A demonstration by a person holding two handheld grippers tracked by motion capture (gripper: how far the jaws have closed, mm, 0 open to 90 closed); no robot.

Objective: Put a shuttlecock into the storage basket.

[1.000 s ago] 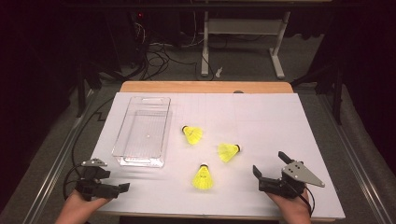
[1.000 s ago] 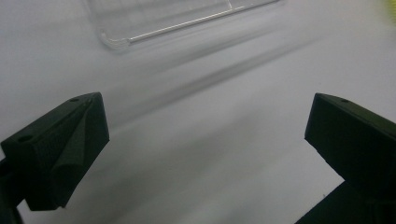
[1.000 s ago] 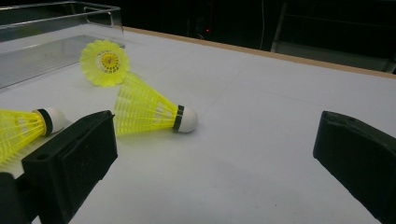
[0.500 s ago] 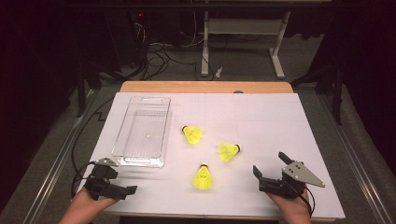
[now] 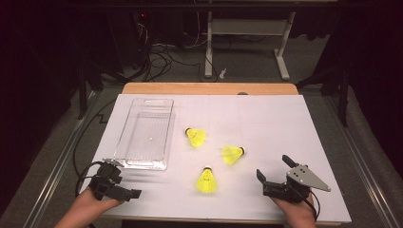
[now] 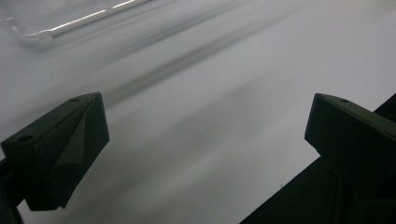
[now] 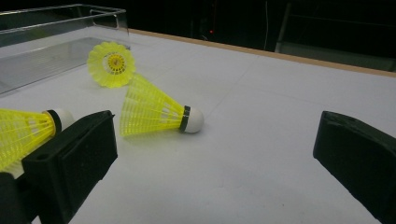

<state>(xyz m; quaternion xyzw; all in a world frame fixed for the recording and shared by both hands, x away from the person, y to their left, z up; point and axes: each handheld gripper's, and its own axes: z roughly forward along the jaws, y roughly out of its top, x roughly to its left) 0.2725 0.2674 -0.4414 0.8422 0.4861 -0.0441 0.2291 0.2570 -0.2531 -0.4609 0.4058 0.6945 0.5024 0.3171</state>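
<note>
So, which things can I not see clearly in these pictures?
- Nearest shuttlecock, right gripper view: cut by the left edge, partly behind one black jaw.
- Clear tray, left gripper view: blurred, cut off by the top edge.
- Small speck on the tray floor, high view: too small to identify.

High view: looks forward and down from above the person's side, taking in the whole white table and the dark floor beyond.
Left gripper view: sits low and close over the table, looking along its jaws; a corner of the clear tray shows at top left.
Right gripper view: near table height, looking across three yellow shuttlecocks toward the tray.
Shared: tray and table.
</note>
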